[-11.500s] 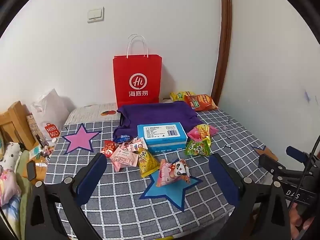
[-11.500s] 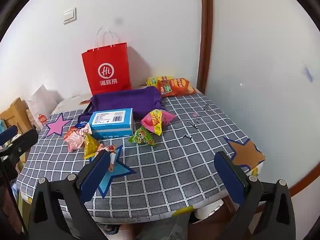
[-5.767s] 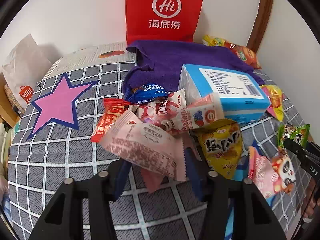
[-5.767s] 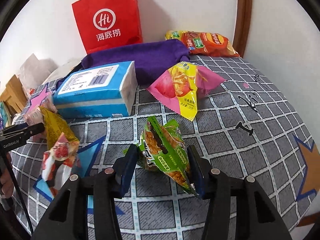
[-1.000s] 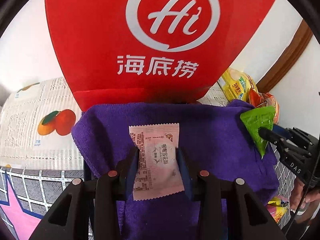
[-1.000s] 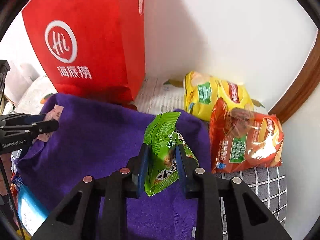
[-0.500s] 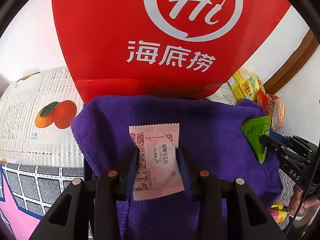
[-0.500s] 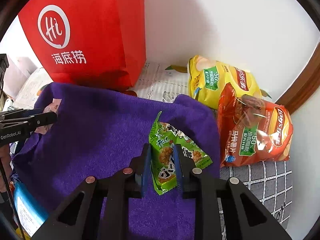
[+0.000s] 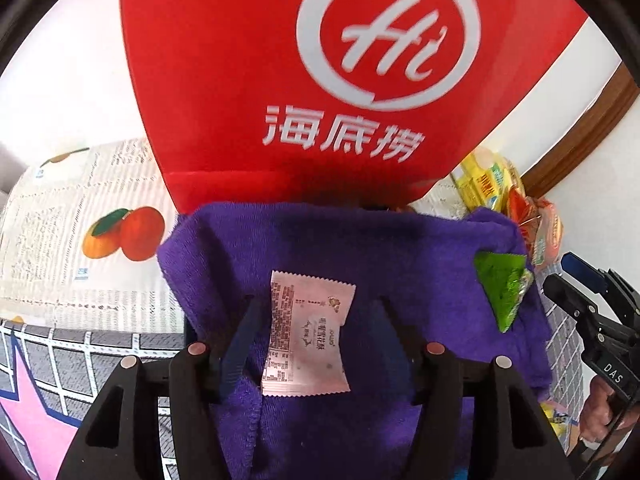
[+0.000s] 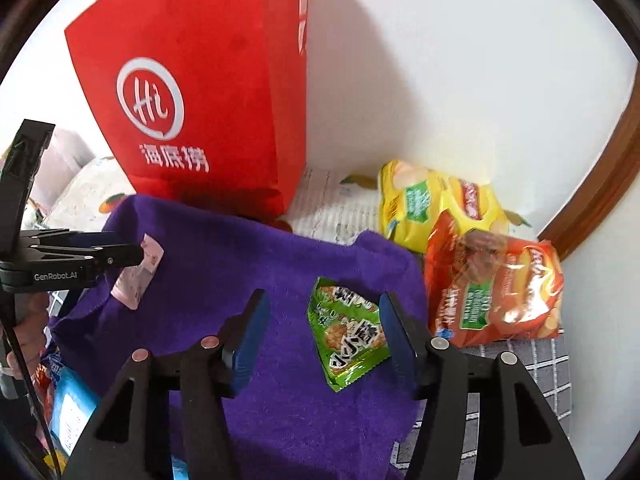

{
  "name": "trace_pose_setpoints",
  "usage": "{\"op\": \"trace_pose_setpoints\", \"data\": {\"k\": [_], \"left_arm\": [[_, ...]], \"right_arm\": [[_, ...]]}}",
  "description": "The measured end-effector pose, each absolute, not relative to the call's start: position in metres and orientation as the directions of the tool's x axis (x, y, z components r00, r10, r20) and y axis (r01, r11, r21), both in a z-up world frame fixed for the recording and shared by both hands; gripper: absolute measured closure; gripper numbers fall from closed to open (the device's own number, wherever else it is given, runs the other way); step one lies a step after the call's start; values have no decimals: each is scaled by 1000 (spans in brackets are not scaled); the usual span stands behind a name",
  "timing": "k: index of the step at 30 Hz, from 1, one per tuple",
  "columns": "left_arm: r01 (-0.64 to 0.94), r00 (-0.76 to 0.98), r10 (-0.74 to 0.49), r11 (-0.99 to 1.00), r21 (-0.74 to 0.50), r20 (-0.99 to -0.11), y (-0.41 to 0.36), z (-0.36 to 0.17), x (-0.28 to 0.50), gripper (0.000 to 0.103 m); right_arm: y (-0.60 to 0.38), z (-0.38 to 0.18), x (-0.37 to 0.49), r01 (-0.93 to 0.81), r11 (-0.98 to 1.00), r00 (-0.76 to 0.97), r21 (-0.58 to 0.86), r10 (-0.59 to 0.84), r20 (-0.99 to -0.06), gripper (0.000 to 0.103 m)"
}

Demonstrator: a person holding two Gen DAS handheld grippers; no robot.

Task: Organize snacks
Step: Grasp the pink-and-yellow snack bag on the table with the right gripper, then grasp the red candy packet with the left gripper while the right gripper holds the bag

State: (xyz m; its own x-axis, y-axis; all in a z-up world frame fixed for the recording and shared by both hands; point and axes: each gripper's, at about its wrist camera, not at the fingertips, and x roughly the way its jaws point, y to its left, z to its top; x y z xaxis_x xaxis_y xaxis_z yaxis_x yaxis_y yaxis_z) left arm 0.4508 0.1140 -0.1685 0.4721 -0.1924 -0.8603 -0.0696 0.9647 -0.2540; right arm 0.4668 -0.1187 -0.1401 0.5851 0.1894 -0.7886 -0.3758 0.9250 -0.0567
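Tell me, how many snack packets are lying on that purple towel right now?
2. A pale pink packet lies on the purple towel between the opening left gripper's fingers; a green packet lies between the opening right gripper's fingers. Others could be hidden.

Your left wrist camera is looking steeply down along its fingers, close over the purple towel, facing the red bag. Your right wrist camera is aiming down from the towel's right side toward the chip bags. Both views are sharing the towel, the bag and each other's gripper.
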Motion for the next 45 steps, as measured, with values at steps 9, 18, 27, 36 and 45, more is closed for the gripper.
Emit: {"op": "trace_pose_setpoints", "data": {"k": [9, 18, 27, 36, 45], "left_arm": [[-28, 530, -223, 960, -279, -819, 113, -127, 432, 39], [52, 541, -283, 951, -304, -792, 91, -92, 405, 38], [82, 564, -287, 953, -293, -775, 89, -67, 346, 35], [-26, 562, -135, 983, -181, -816, 135, -79, 290, 35], [-85, 511, -106, 981, -173, -853, 164, -128, 245, 35]], "right_arm": [[-147, -112, 413, -298, 955, 620, 7, 199, -759, 46], [-188, -147, 337, -243, 970, 602, -4, 148, -785, 22], [-190, -207, 326, -314, 949, 514, -3, 168, -841, 20], [-204, -200, 300, -239, 969, 567, 64, 193, -801, 44], [-215, -184, 245, -176, 979, 625, 104, 193, -757, 45]]}}
